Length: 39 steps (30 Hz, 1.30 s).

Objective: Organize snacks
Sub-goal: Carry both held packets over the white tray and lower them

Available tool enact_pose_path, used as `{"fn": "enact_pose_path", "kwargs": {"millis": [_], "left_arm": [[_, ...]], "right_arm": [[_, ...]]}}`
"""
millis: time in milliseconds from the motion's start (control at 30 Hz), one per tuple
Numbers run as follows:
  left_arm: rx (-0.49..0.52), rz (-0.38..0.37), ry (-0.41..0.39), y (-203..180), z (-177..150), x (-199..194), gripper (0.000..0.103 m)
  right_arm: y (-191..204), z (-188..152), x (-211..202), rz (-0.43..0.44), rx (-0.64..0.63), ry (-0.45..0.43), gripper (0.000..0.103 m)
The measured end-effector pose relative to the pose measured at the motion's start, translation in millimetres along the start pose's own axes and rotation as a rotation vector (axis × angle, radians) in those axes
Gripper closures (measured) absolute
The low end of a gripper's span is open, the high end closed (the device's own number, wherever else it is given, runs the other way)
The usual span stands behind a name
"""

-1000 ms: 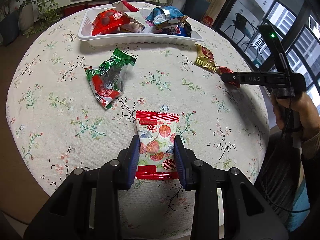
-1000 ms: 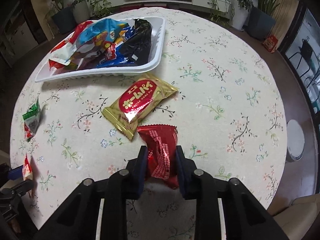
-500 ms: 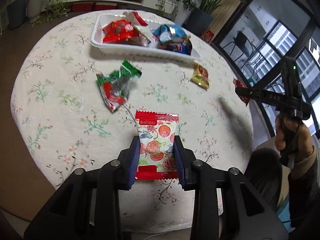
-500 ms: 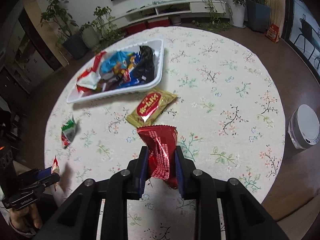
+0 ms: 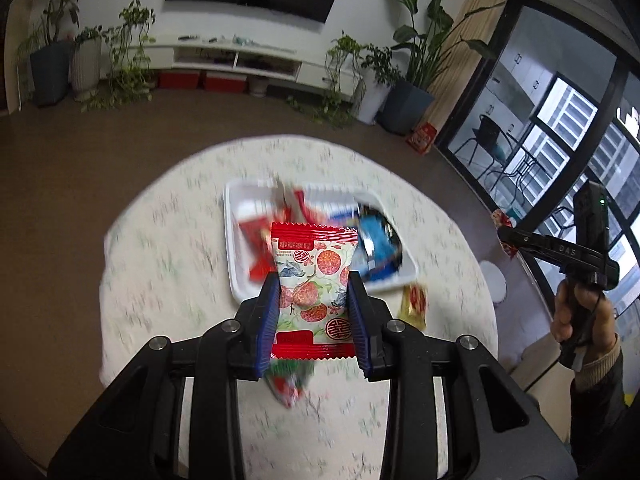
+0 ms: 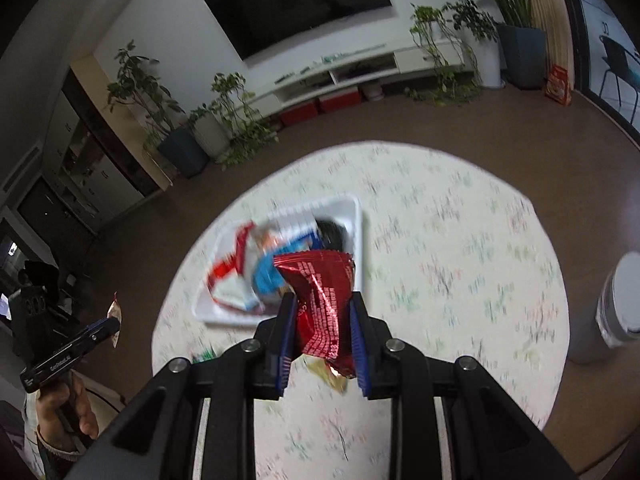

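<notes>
My left gripper (image 5: 314, 312) is shut on a white snack packet with red ends and a fruit print (image 5: 312, 280), held high over the round table. My right gripper (image 6: 323, 316) is shut on a crinkled dark red foil packet (image 6: 322, 300), also lifted well above the table. Below both lies the white tray (image 5: 232, 256) (image 6: 358, 232), piled with several wrapped snacks. A gold packet (image 5: 414, 304) and a green and red packet (image 5: 288, 380) lie on the cloth near the tray. The right gripper also shows at the edge of the left wrist view (image 5: 506, 234), the left one in the right wrist view (image 6: 114, 320).
The table wears a floral cloth (image 6: 460, 280) and ends in a round edge above brown floor. A grey bin (image 6: 616, 304) stands right of the table. Potted plants (image 5: 408, 92) and a low white TV shelf (image 5: 236, 60) line the far wall. The table itself is motion-blurred.
Both grippers have risen far above the table with their packets, so the table and tray look smaller and lie under the packets. The views have tilted up to show the room.
</notes>
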<state>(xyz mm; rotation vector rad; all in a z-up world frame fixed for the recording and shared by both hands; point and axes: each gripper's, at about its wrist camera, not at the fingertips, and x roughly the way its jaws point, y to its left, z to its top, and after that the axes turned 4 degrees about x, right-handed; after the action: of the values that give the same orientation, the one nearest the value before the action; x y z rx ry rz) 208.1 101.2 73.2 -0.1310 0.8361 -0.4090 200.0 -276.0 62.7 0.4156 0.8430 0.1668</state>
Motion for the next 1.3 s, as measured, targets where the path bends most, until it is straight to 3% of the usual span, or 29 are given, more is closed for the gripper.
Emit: {"fn": "enact_pose_path", "kwargs": {"millis": [233,400,767,1033,1300], "left_arm": [[0.026,-0.008,0.001,-2.3,87.1,41.6,0.073],[0.076,0.006,0.065,-21.3,112.4,99.9,0.073],[0.094,0.062,0.208,-27.0,87.8,207.0,0.073],[0.143,0.108,0.224,-25.7,73.0,241.4,0.073],[0.205,0.153,0.219,-33.1,69.2,257.7,0.070]], "right_arm": [[60.6,65.6,39.2,0.032,-0.092,0.004,0.076],[86.3,82.4,89.3,0.035,-0.121,0.067,0.076],[58.2,61.9,188.6,-0.039,-0.101,0.236,0.076],[47.5,50.1,227.9,-0.085,-0.108,0.293,0.075],[40.8,47.4,237.0,-0.083,-0.100,0.311,0.074]]}}
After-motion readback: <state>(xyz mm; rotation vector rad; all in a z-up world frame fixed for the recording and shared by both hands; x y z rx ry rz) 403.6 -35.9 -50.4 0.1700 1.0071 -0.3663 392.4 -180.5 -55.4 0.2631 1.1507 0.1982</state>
